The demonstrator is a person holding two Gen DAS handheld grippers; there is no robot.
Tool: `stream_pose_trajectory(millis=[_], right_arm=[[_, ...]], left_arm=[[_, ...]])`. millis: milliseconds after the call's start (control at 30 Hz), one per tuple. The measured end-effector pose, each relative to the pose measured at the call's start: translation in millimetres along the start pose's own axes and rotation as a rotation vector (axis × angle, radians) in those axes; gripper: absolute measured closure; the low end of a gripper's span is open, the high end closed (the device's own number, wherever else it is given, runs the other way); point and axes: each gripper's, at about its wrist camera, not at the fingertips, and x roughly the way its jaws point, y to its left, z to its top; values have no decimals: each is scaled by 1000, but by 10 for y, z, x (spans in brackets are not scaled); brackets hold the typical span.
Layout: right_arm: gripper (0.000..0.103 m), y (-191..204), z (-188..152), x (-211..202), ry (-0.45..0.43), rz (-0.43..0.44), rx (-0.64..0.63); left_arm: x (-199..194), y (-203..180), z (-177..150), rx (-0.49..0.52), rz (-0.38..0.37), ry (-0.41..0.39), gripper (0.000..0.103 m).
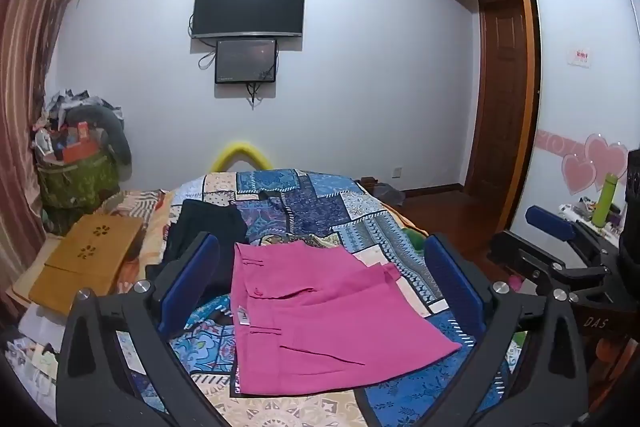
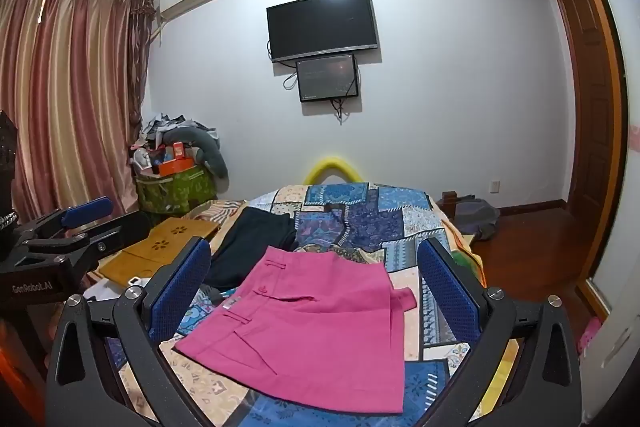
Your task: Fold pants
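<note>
Pink pants (image 1: 316, 315) (image 2: 312, 323) lie folded into a compact stack on the patchwork bedspread (image 1: 320, 203) (image 2: 360, 211). A dark garment (image 1: 204, 231) (image 2: 248, 243) lies just beyond them to the left. My left gripper (image 1: 320, 279) hovers over the pants with its blue pads wide apart and nothing between them. My right gripper (image 2: 316, 279) does the same, open and empty above the pants. In the left wrist view the right gripper (image 1: 560, 239) shows at the right edge. The left gripper (image 2: 80, 223) appears at the left edge of the right wrist view.
A yellow wooden lap table (image 1: 88, 259) (image 2: 160, 247) sits left of the bed. Behind it stands a green bag heaped with clutter (image 1: 76, 163) (image 2: 176, 171). Curtains (image 2: 64, 99) hang on the left. A TV (image 1: 248, 7) (image 2: 322, 25) hangs on the far wall, and a wardrobe (image 1: 580, 87) stands on the right.
</note>
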Motion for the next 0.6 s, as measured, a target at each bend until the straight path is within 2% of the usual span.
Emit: stream_pose_trajectory(millis=[100,267,333,600], right_arm=[[1,4,3,1,1,-1,-1],[1,11,7,0,-1,0,-3],[1,11,8,-2,-2,0,-2],[1,16,14,4,1,0,-1]], left_arm=[[133,0,20,-12,8,50,0],[195,68,5,-31,17,26,0],[109,92,-55,-37,14,5,0],[120,112,-94,-34,21,9,0]])
